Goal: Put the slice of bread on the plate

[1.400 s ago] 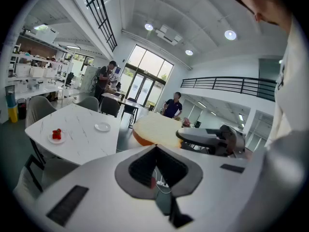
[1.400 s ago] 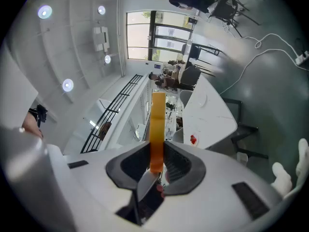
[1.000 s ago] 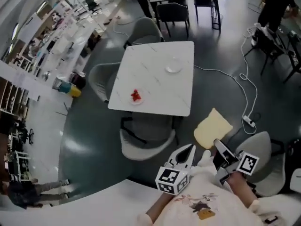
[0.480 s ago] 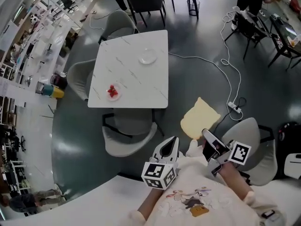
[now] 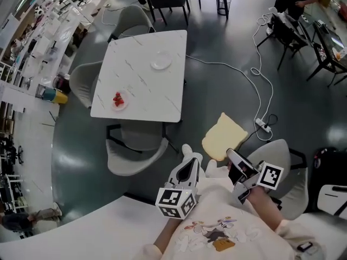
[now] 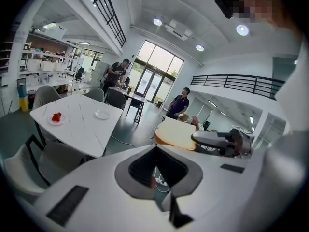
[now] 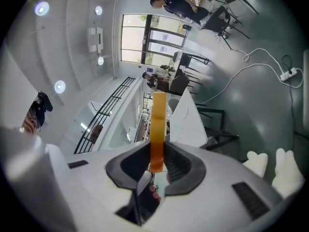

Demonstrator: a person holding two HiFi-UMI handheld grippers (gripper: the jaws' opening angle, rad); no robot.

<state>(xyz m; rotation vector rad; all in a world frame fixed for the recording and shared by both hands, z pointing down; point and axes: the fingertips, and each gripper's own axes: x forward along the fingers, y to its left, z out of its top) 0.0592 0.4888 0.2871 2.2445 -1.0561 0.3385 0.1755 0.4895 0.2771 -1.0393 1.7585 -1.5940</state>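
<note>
Roughly level slice of bread [image 5: 222, 136], lengthwise out from right gripper [image 5: 231, 155].

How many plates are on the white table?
2. One empty plate sits toward the far side of the white table; the other plate, with something red on it, is nearer, by the left edge. None seems hidden.
</note>
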